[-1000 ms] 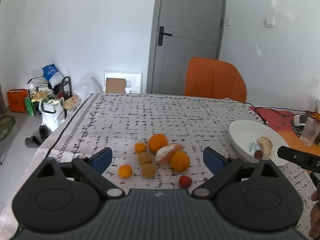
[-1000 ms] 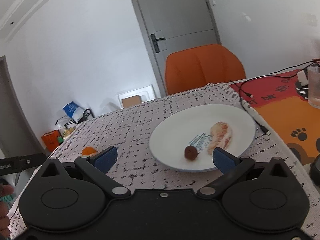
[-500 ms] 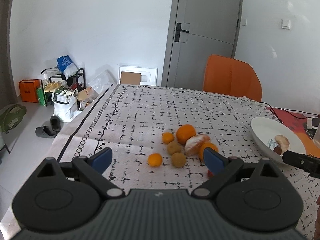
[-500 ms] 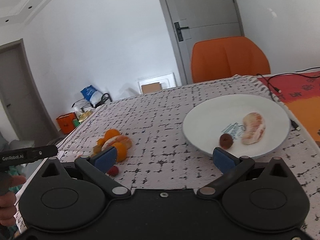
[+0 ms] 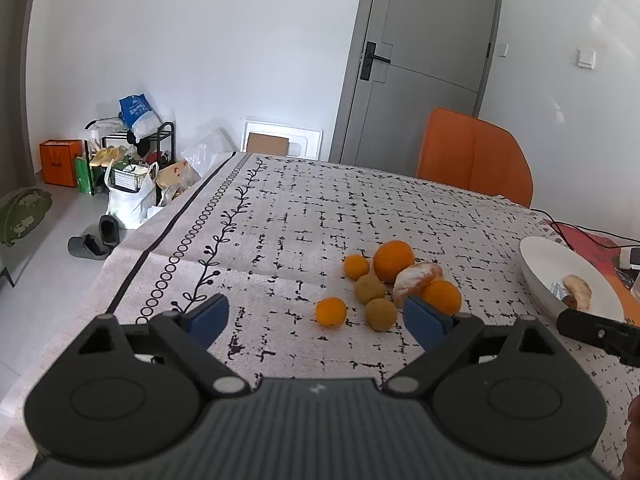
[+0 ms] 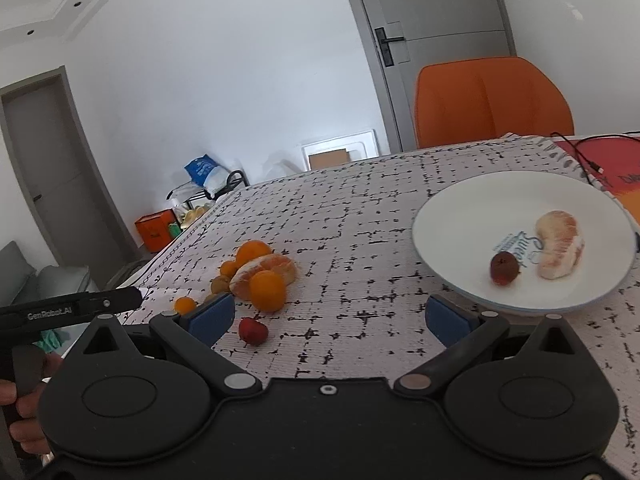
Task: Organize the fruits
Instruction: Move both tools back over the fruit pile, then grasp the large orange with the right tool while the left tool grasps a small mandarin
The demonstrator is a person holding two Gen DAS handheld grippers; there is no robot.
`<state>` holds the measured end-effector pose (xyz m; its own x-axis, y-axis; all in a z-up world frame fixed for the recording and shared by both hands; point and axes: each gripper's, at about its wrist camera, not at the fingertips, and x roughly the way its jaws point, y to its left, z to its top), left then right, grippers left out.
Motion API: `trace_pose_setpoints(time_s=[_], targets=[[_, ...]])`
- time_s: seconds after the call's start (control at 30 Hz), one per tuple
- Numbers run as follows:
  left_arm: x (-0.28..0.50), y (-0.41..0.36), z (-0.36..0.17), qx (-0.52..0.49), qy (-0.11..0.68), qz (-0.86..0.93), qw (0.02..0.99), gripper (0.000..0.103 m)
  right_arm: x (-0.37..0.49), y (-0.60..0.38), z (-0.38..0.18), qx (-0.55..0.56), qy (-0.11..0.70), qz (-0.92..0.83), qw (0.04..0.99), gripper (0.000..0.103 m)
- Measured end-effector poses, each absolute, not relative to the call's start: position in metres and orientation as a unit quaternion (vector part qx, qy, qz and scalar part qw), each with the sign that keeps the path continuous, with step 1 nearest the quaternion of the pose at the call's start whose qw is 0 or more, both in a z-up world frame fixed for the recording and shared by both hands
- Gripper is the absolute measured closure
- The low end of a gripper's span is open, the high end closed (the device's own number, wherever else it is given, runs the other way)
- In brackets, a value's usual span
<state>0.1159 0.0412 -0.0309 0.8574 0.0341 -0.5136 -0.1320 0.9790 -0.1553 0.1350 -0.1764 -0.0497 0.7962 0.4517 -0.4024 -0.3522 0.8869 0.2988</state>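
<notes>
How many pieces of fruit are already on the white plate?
2: a peeled citrus piece toward the right side of the white plate, and a small dark red fruit just left of it.

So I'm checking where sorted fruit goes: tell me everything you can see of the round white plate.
The round white plate looks glossy, like ceramic, shallow with a raised rim and faint blue print at its centre. It sits flat on the patterned tablecloth, right of the loose fruit. On it lie a peeled pale citrus piece and a small dark red fruit, apart.
</notes>
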Motion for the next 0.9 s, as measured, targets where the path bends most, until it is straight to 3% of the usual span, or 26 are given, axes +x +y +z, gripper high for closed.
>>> trace_pose_setpoints(time_s=[0.9], targets=[[0.168, 0.043, -0.066, -0.112, 0.305, 0.02, 0.946, 0.051, 0.18, -0.142, -0.062, 0.106, 0.287, 0.254, 0.918, 0.03]])
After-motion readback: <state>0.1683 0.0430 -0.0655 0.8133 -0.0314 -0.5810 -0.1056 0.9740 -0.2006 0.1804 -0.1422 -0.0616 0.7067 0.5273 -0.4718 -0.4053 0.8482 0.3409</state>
